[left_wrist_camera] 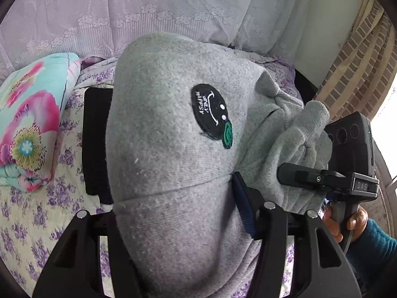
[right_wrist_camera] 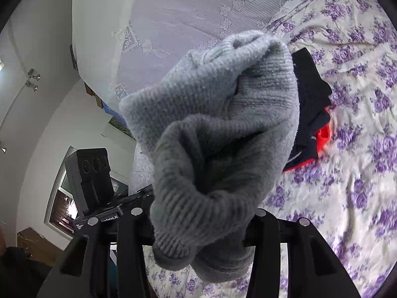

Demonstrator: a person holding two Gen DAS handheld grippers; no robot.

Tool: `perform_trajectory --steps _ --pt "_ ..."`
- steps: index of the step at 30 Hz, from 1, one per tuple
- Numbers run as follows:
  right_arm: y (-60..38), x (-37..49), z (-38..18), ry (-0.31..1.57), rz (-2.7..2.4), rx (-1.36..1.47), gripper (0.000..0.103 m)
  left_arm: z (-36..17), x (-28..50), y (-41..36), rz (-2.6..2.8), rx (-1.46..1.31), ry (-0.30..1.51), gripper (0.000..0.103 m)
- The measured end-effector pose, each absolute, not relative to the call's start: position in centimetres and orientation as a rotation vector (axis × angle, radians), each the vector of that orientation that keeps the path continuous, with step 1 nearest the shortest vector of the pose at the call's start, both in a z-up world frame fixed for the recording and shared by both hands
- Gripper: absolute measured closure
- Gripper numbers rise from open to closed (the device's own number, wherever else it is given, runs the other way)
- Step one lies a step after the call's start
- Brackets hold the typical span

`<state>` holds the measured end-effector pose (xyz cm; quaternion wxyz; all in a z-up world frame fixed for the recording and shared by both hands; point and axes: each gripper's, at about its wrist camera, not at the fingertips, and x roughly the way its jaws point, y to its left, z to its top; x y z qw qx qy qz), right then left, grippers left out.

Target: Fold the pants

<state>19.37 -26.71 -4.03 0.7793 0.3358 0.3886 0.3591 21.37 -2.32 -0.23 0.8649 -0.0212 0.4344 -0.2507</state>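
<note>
While held off the floral bedsheet point(right_wrist_camera: 347, 114), grey sweatpants point(left_wrist_camera: 168, 129) bunched up and spanning both grippers. Left gripper point(left_wrist_camera: 173, 213) clamped on a thick wad of grey fabric, jaws narrowed around it, cloth bulging up and forward between the fingers. Black oval patch point(left_wrist_camera: 211, 114) with white stitched lettering and a green spot facing the left wrist camera, roughly mid-fabric. Right gripper point(left_wrist_camera: 292, 173) visible from the left view, off to the right, closed on the ribbed cuff end point(right_wrist_camera: 211, 129); hand point(left_wrist_camera: 347, 221) in a teal sleeve wrapped on its handle. From the right wrist view, ribbed cuff folded over itself and pinched between the jaws, hanging below them too. Left gripper body seen at lower left there. Dark garment with red-orange trim point(right_wrist_camera: 312, 114) lying on the bedsheet just behind the cuff. Floral quilt, pink and turquoise point(left_wrist_camera: 32, 121), at left of the bed. Lilac lace cover point(left_wrist_camera: 148, 12) along the back. Brick wall point(left_wrist_camera: 359, 69) at far right.
</note>
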Motion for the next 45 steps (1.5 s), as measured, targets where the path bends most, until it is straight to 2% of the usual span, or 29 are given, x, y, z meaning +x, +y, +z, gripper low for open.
perform_trajectory --steps 3,9,12,16,21,27,29,31,32,37,40,45 --pt "-26.0 23.1 -1.2 0.798 0.783 0.656 0.058 2.0 25.3 -1.6 -0.537 -0.050 0.867 0.047" --pt "-24.8 30.1 5.9 0.656 0.820 0.568 0.058 9.6 31.6 -0.4 -0.538 -0.031 0.736 0.047" --pt "-24.5 32.2 7.8 0.625 0.833 0.575 0.057 11.4 33.2 0.3 -0.531 -0.053 0.709 0.047" --pt "-23.8 33.5 6.8 0.671 0.835 0.570 0.057 9.0 34.2 1.6 -0.543 -0.125 0.770 0.046" --pt "-22.7 34.9 1.3 0.836 0.780 0.552 0.058 1.8 36.3 2.2 -0.542 -0.203 0.956 0.046" --pt "-22.5 36.8 -5.4 0.981 0.659 0.543 0.058 -6.2 38.7 1.1 -0.508 -0.222 1.090 0.044" --pt "-22.8 37.4 -7.2 1.005 0.623 0.553 0.057 -7.7 38.8 1.0 -0.490 -0.208 1.075 0.037" --pt "-23.1 37.8 -8.4 1.000 0.578 0.554 0.054 -8.8 38.7 0.9 -0.418 -0.151 1.043 0.006" --pt "-23.2 37.9 -8.7 0.989 0.572 0.539 0.052 -9.4 38.8 1.0 -0.413 -0.157 1.040 0.005" --pt "-22.7 38.2 -8.6 0.979 0.587 0.512 0.047 -9.5 39.2 2.1 -0.426 -0.191 1.051 0.004" --pt "-23.4 37.4 -8.2 0.988 0.594 0.496 0.041 -8.0 38.0 2.3 -0.397 -0.112 1.017 0.004" --pt "-25.7 34.1 -3.5 0.901 0.563 0.442 0.037 -3.3 35.8 5.5 -0.312 -0.041 0.887 0.005"
